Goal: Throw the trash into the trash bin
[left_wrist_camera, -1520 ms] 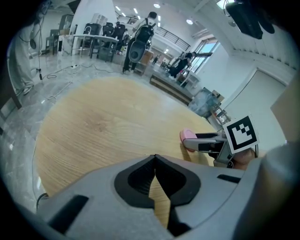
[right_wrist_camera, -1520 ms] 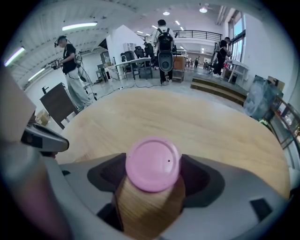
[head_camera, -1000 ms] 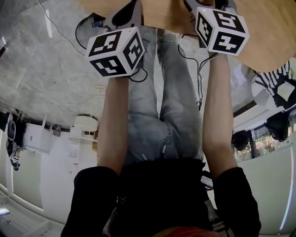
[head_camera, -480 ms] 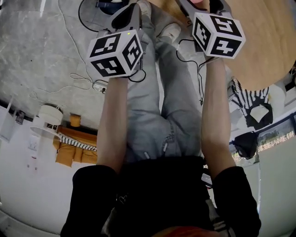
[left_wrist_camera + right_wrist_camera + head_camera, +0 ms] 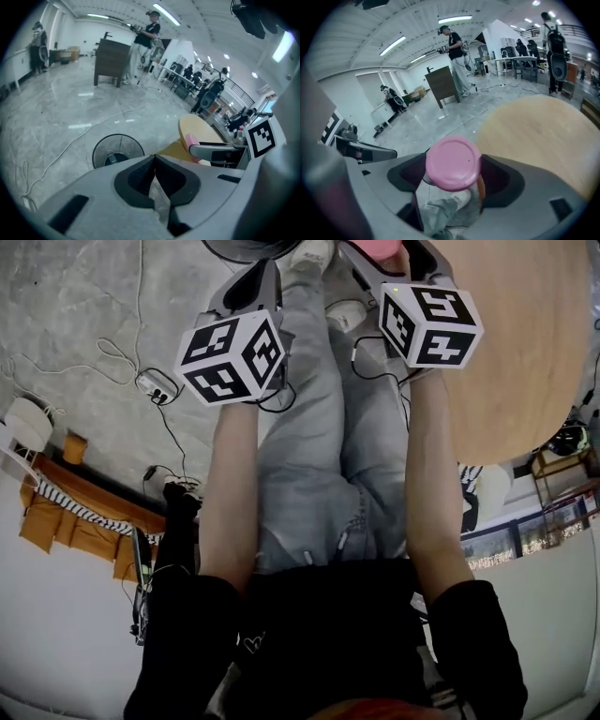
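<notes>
My right gripper [image 5: 453, 174] is shut on a small bottle with a pink cap [image 5: 453, 163]; a sliver of that pink cap [image 5: 385, 247] shows at the top edge of the head view, between the right gripper's [image 5: 392, 257] fingers. A round black mesh trash bin [image 5: 117, 150] stands on the grey floor, just beyond my left gripper [image 5: 153, 158], whose dark pads are pressed together with nothing between them. In the head view the bin's rim [image 5: 246, 248] peeks in at the top, ahead of the left gripper [image 5: 265, 270].
A round wooden table [image 5: 525, 343] lies to the right, also in the left gripper view [image 5: 199, 129] and the right gripper view [image 5: 543, 136]. Cables and a power strip [image 5: 155, 385] trail on the floor at left. A person [image 5: 149, 35] stands beside a dark cabinet [image 5: 110, 63] far off.
The floor and table have slid down and right in the head view, and the bin's rim has come in at the top. Both grippers keep their hold and spacing.
</notes>
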Demonstrator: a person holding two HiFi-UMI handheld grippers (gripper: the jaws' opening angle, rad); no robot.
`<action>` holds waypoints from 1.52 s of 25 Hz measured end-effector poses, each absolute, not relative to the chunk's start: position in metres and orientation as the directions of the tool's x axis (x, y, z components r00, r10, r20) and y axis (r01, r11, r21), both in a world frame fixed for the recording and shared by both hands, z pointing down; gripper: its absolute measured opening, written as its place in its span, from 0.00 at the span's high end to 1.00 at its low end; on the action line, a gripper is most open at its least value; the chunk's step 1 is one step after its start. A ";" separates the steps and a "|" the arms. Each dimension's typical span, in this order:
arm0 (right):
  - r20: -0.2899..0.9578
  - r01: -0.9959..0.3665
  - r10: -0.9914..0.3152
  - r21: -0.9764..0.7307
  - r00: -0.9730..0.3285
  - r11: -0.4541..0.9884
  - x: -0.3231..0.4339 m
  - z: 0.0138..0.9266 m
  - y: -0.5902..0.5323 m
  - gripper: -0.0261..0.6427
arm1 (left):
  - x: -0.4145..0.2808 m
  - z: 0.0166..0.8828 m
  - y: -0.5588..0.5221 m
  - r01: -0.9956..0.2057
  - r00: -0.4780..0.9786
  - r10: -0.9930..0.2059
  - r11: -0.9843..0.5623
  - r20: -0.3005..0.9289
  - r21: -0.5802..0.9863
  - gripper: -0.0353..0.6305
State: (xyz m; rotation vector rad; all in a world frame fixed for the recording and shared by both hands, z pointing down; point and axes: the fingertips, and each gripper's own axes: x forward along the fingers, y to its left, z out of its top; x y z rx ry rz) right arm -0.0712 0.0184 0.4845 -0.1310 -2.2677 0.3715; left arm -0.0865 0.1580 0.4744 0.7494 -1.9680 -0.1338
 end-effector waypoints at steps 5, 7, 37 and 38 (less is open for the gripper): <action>0.723 0.089 0.308 -0.324 -0.619 0.942 -0.091 0.512 0.066 0.48 | -0.087 0.495 0.200 -0.326 -0.393 -0.520 0.850 0.758 0.415 0.94; 0.724 0.124 0.341 -0.336 -0.600 0.933 -0.100 0.529 0.086 0.48 | -0.090 0.510 0.218 -0.284 -0.413 -0.501 0.865 0.761 0.415 0.94; 0.649 0.056 0.448 -0.531 -0.615 0.846 -0.117 0.547 0.118 0.76 | -0.113 0.515 0.254 -0.262 -0.432 -0.487 0.873 0.759 0.411 0.94; 0.650 0.010 0.407 -0.523 -0.642 0.852 -0.113 0.535 0.105 0.86 | -0.114 0.502 0.247 -0.288 -0.423 -0.499 0.866 0.757 0.410 0.94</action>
